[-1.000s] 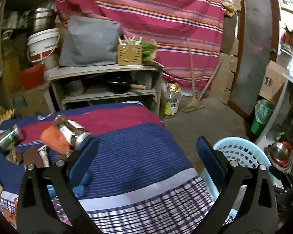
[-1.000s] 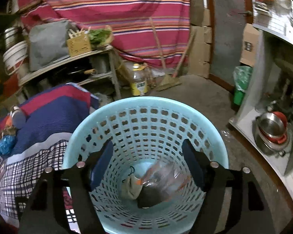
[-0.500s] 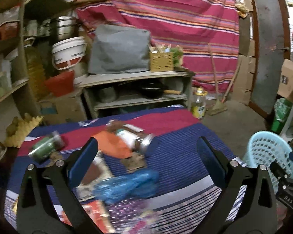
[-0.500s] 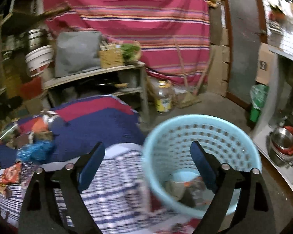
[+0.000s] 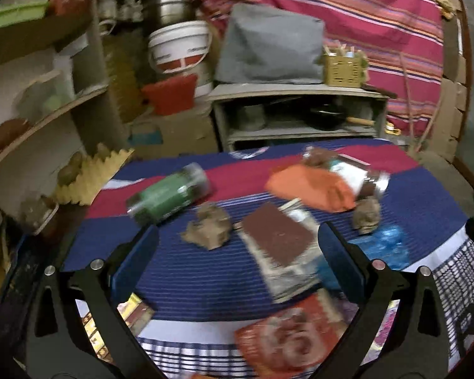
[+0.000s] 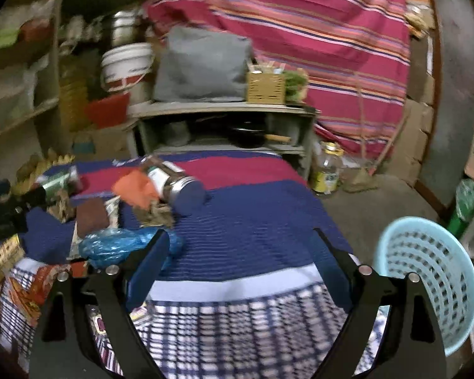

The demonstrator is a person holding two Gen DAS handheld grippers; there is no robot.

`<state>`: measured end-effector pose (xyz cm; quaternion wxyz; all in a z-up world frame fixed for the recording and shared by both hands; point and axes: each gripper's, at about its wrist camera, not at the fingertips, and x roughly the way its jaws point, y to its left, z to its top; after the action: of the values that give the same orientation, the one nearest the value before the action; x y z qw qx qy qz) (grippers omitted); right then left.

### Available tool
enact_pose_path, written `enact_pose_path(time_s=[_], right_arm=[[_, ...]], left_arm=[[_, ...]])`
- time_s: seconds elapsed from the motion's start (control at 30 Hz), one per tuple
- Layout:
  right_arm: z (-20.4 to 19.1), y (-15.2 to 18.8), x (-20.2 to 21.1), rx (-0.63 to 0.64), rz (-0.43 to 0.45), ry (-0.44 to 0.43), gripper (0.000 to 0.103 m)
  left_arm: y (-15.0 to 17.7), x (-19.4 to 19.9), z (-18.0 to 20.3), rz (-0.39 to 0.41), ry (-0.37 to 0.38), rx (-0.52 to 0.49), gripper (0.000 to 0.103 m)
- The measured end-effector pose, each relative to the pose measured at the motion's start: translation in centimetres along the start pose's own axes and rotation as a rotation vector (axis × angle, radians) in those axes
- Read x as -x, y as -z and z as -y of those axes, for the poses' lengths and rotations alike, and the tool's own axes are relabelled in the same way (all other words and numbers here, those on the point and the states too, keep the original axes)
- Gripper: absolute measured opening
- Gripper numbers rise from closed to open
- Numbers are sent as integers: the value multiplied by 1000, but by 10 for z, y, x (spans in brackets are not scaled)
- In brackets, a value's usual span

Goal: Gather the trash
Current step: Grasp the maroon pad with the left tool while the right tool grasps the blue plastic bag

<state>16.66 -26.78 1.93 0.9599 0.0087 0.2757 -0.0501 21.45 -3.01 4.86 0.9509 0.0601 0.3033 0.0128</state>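
L gripper (image 5: 237, 252): jaws wide, empty, over brown packet (image 5: 276, 235) & crumpled wad (image 5: 209, 229).
R gripper (image 6: 238, 260): jaws just opened wide, nothing btwn.
Trash: on striped cloth (image 6: 252, 221); blue bag (image 6: 123, 246) beside R's left finger.
Basket (image 6: 426, 281): on floor, right of table.

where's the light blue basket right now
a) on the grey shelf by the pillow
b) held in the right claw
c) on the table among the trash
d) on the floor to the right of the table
d, the right wrist view shows the light blue basket standing on the floor off the right edge of the table, with nothing in the right claw.
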Motion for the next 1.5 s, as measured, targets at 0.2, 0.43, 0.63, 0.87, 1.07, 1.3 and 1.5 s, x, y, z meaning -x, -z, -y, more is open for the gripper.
enact_pose_path(time_s=[0.2,0.43,0.63,0.87,1.07,1.3,1.5], right_arm=[[-29,-2,-34,59,-71,-89,88],[-54,9,-72,144,-191,-136,83],[-44,13,-79,73,-238,-237,34],[-31,12,-63,64,-176,-214,14],[9,5,-49,-16,-131,-142,12],[42,14,-50,-101,-147,-104,12],[45,15,-52,-98,-142,-88,12]], left_arm=[[7,-16,-25,-45,-30,49,97],[9,-24,-30,-76,6,92,97],[12,-38,-25,-122,-1,106,97],[13,-38,-11,-116,-9,73,97],[7,-49,9,-134,27,71,97],[-4,-86,36,-232,48,115,97],[4,-111,35,-300,45,209,97]])
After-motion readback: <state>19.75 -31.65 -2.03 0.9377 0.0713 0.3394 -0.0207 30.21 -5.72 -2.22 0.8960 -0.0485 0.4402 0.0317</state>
